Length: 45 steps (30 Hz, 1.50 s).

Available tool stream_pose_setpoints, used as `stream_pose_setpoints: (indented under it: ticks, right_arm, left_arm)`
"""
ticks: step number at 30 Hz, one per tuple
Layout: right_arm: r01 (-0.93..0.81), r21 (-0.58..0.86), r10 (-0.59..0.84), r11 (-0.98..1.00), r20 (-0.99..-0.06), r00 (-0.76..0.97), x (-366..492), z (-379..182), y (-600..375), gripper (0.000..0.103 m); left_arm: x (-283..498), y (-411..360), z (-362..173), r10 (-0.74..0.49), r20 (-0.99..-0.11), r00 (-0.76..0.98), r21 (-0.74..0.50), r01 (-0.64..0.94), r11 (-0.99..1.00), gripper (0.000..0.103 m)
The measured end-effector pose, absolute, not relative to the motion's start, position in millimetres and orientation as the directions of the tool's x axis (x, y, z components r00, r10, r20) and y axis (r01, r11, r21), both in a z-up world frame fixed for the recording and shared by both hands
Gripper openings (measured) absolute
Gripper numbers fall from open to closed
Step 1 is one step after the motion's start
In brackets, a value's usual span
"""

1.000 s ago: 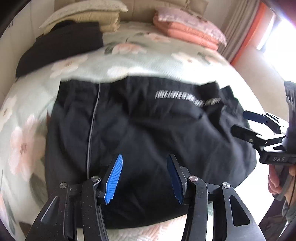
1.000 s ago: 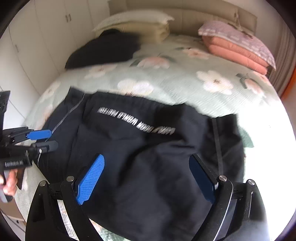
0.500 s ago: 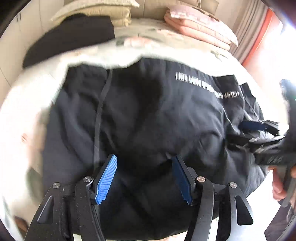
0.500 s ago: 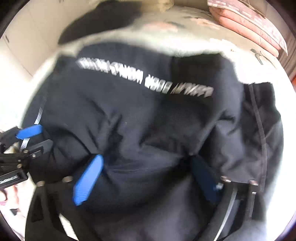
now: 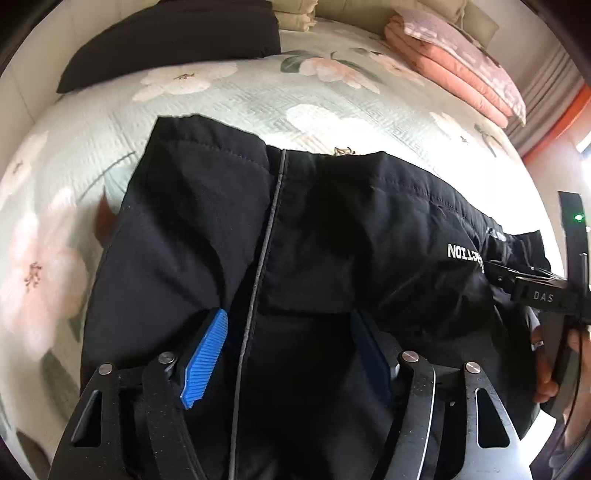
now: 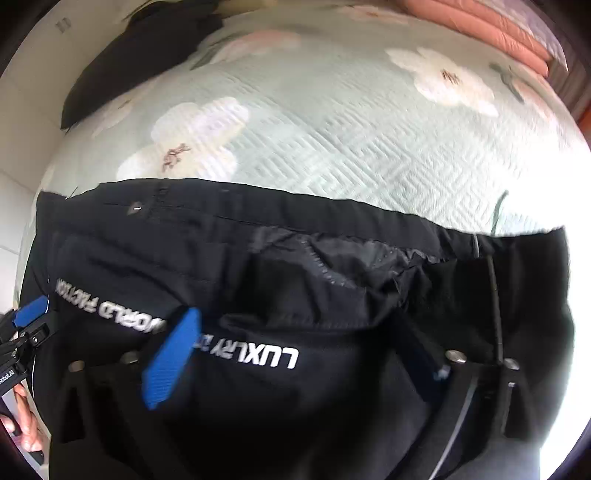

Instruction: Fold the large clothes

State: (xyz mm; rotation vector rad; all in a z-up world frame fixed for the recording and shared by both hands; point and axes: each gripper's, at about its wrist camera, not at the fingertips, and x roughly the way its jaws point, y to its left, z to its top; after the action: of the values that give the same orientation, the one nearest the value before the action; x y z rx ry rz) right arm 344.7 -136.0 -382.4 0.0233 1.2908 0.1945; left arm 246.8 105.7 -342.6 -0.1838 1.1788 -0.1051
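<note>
A large black jacket with white lettering lies spread on the floral bedspread; it also fills the lower right wrist view. My left gripper is open, its blue fingers low over the jacket on either side of the zip line. My right gripper is open, low over the jacket's lettering; it also shows at the right edge of the left wrist view. The left gripper shows at the left edge of the right wrist view.
A folded black garment lies at the far left of the bed. Stacked pink bedding sits at the far right, cream pillows at the head. The bed's near edge lies under the jacket.
Both grippers have moved down and closer onto the jacket, which now fills more of each view. Both stay open.
</note>
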Motion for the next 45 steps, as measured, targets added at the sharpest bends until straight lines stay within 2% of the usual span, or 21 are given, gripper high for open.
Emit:
stream_pose_setpoints:
  ticks: [8, 12, 15, 17, 21, 28, 33, 36, 38, 42, 45]
  right_arm:
    - [-0.13, 0.169, 0.201, 0.977, -0.931, 0.303, 333.0, -374.8, -154.7, 0.103]
    - [-0.108, 0.116, 0.147, 0.987, -0.928, 0.342, 305.9, -349.7, -159.2, 0.103]
    - [-0.089, 0.126, 0.153, 0.988, -0.886, 0.438, 265.9, -310.3, -181.9, 0.102]
    - [-0.073, 0.064, 0.091, 0.995, -0.88, 0.466, 239.1, -292.1, -200.5, 0.103]
    - [-0.026, -0.034, -0.02, 0.999, -0.905, 0.425, 199.7, -293.0, -247.7, 0.103]
    - [-0.015, 0.117, 0.115, 0.993, -0.937, 0.33, 194.4, -339.7, -300.8, 0.103]
    - [-0.075, 0.188, 0.202, 0.979, -0.933, 0.297, 205.9, -362.1, -309.0, 0.103]
    - [-0.07, 0.262, 0.271, 0.963, -0.924, 0.27, 209.4, -375.7, -319.9, 0.103]
    - [-0.056, 0.309, 0.313, 0.949, -0.915, 0.253, 212.2, -384.1, -327.6, 0.103]
    - [-0.037, 0.382, 0.38, 0.923, -0.895, 0.232, 215.3, -399.3, -330.1, 0.103]
    - [-0.03, 0.425, 0.42, 0.905, -0.88, 0.219, 224.6, -405.9, -331.2, 0.103]
  left_arm:
    - [241.2, 105.4, -340.6, -0.244, -0.898, 0.365, -0.246, 0.043, 0.968, 0.076]
    - [237.3, 115.5, -322.2, -0.239, -0.9, 0.365, -0.234, 0.059, 0.97, 0.076]
    - [213.9, 125.2, -296.3, -0.221, -0.879, 0.423, -0.191, 0.112, 0.975, 0.076]
    - [200.0, 134.9, -283.4, -0.178, -0.88, 0.441, -0.134, 0.129, 0.983, 0.076]
    - [195.3, 160.8, -287.6, -0.085, -0.906, 0.414, -0.036, 0.125, 0.992, 0.077]
    - [219.3, 212.5, -334.6, -0.308, -0.905, 0.294, -0.299, 0.078, 0.951, 0.077]
    - [225.1, 206.0, -360.6, -0.337, -0.912, 0.235, -0.312, 0.139, 0.94, 0.077]
    - [228.9, 204.3, -366.4, -0.39, -0.895, 0.217, -0.366, 0.142, 0.92, 0.077]
    - [232.0, 202.6, -371.9, -0.408, -0.89, 0.204, -0.386, 0.14, 0.912, 0.08]
    - [237.5, 206.1, -385.4, -0.435, -0.879, 0.193, -0.419, 0.12, 0.9, 0.098]
    - [241.4, 214.4, -401.6, -0.497, -0.851, 0.168, -0.491, 0.078, 0.867, 0.101]
